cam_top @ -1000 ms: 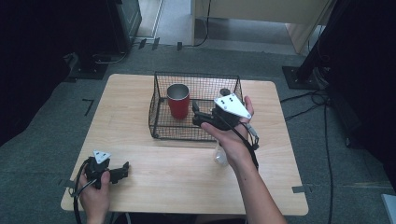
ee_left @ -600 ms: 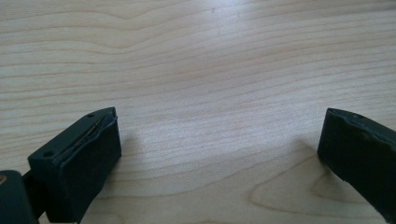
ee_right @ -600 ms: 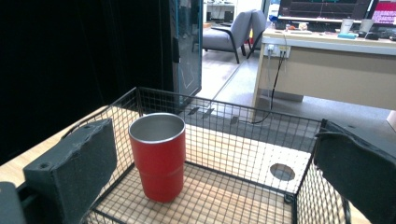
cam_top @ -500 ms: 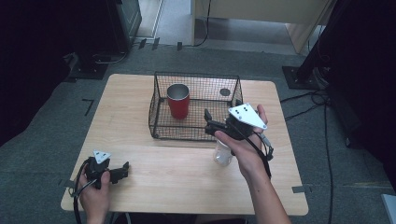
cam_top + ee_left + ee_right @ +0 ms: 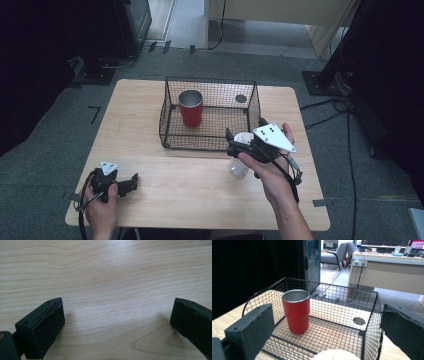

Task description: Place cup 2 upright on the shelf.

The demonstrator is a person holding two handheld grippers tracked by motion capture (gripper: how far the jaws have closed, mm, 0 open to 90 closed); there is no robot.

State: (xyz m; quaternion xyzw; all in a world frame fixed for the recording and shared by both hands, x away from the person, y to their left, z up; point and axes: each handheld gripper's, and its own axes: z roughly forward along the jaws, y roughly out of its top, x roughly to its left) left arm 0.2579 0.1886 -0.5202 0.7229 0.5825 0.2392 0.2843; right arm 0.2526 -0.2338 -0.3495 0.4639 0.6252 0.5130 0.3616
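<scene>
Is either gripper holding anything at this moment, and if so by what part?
Nothing is held. The left gripper lies open on the bare table; the right gripper is open above a clear glass.

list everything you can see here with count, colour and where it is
wire basket: 1, black, far middle of the table
cup: 1, red with a metal rim, upright inside the basket's left half
clear object with a white top: 1, on the table just in front of the basket, below the right tongs
table: 1, light wood
office chair: 1, grey, background
left tongs: 1, black, open, near left corner, low over the table
right tongs: 1, black, open, in front of the basket's right end
</scene>
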